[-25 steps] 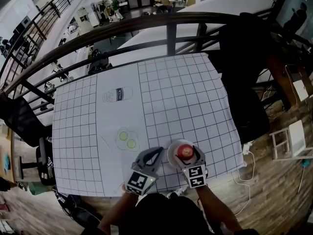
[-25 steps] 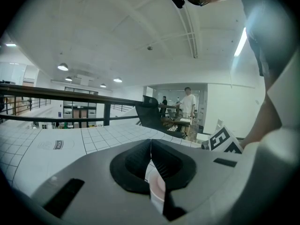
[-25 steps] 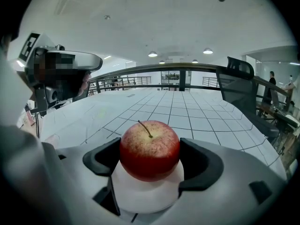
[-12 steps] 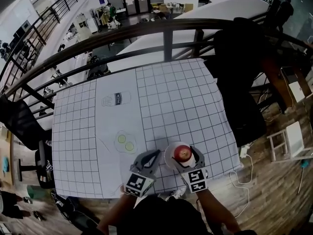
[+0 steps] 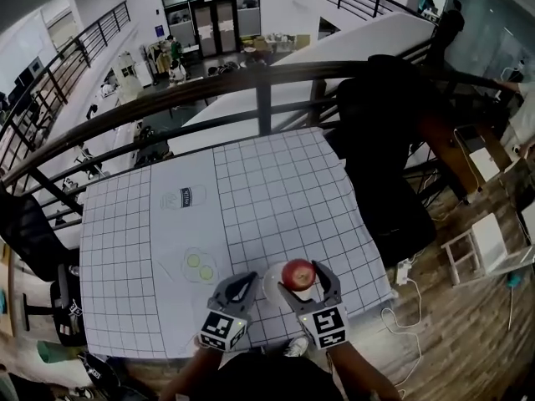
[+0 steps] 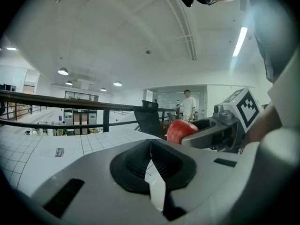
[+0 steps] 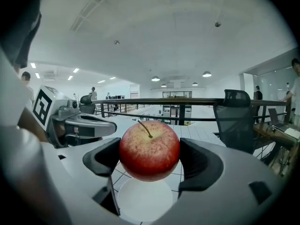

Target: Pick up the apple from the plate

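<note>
Right tool (image 7: 149,161) clamped on apple (image 5: 298,273), a jaw at each side; apple hangs just above plate (image 7: 140,199), seemingly clear of it; left tool (image 5: 236,289) beside plate, jaws together, empty; lift step looks in hand; next: raise straight up, firm grip, apple round

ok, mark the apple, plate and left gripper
apple (image 7: 149,150): right gripper view, front of its red skin.
plate (image 7: 142,199): right gripper view, bare white surface below the apple.
left gripper (image 6: 150,146): left gripper view, seam where its fingers meet.
</note>
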Available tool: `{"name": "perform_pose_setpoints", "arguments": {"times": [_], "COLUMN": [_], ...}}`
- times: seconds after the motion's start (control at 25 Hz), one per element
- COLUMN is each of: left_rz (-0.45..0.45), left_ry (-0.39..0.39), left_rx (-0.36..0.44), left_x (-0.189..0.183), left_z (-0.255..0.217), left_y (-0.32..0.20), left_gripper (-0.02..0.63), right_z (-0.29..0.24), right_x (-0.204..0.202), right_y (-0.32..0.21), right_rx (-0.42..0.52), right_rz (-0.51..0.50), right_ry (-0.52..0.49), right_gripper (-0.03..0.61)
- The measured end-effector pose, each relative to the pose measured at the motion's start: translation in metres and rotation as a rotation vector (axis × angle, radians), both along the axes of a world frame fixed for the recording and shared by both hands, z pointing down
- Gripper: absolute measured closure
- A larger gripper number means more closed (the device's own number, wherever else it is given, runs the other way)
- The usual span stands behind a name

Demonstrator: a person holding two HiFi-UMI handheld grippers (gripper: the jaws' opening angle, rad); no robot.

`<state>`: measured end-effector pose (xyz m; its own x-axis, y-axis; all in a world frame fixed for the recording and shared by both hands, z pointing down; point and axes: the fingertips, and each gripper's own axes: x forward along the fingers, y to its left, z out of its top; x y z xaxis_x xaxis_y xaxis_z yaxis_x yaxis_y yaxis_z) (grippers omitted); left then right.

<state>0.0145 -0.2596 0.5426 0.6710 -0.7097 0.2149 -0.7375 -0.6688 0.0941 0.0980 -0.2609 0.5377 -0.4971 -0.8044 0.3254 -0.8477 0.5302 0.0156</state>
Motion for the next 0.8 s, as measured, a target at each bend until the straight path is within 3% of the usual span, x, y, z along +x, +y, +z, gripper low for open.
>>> {"name": "perform_pose_setpoints", "arguments": {"times": [0.16,0.4,0.8], "left_rz": [0.022,0.01,0.05], "left_ry": [0.009,0.018,0.044], "left_rx": [0.025,0.002,0.063], "left_x": [0.008,0.017,0.036], "left_z": [-0.016,-0.038,-0.066], "left_y": [-0.004,-0.009,-0.004], "left_gripper": [0.592,0.592,0.592], "right_z": [-0.027,-0.065,-0.096], "right_x": [0.013,0.031,0.047], "right_y": [0.001,0.008,0.019], "right_rx": [0.047,0.129,0.213], "right_rz": [0.039,0.078,0.136], "right_ry": [-0.027,-0.057,-0.063], "right_gripper": [0.201,0.201,0.201]}}
